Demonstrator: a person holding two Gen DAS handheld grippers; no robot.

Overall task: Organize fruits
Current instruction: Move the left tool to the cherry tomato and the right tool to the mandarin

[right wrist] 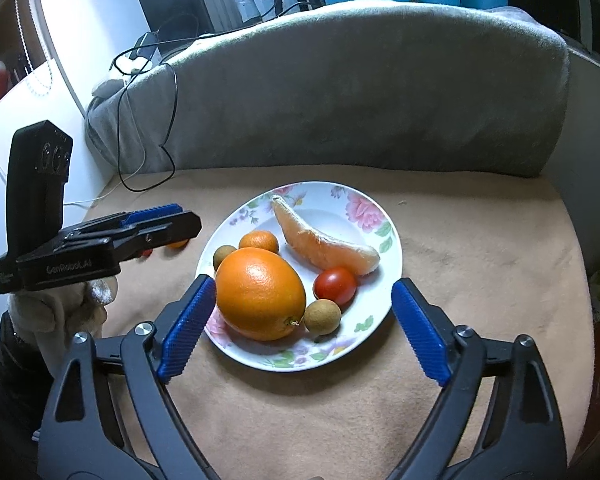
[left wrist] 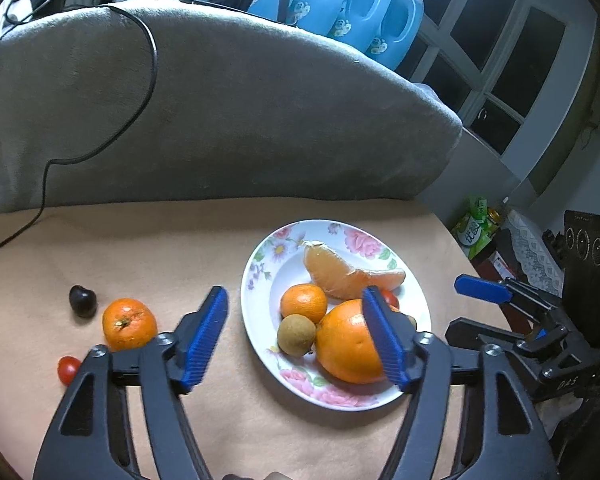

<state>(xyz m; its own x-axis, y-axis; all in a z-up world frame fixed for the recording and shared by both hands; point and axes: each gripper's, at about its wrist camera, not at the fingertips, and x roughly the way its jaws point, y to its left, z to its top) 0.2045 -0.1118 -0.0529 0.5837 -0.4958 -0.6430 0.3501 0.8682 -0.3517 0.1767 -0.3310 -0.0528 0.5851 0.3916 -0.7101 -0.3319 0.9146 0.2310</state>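
A floral plate (left wrist: 260,264) (right wrist: 384,216) holds a large orange (left wrist: 346,344) (right wrist: 260,292), a mandarin (left wrist: 304,302) (right wrist: 259,241), a pomelo segment (left wrist: 348,272) (right wrist: 324,244), a cherry tomato (right wrist: 335,285) and brown longans (left wrist: 296,335) (right wrist: 322,316). On the tan cloth left of the plate lie a mandarin (left wrist: 129,323), a dark cherry (left wrist: 83,300) and a cherry tomato (left wrist: 68,369). My left gripper (left wrist: 296,336) is open and empty over the plate's left edge. My right gripper (right wrist: 304,328) is open and empty at the plate's near side.
A grey cushion (left wrist: 220,112) rises behind the table, with a black cable (left wrist: 148,60) across it. Blue detergent bottles (left wrist: 360,4) stand behind it. The table edge curves away at right (left wrist: 460,240). The right gripper shows in the left wrist view (left wrist: 500,292).
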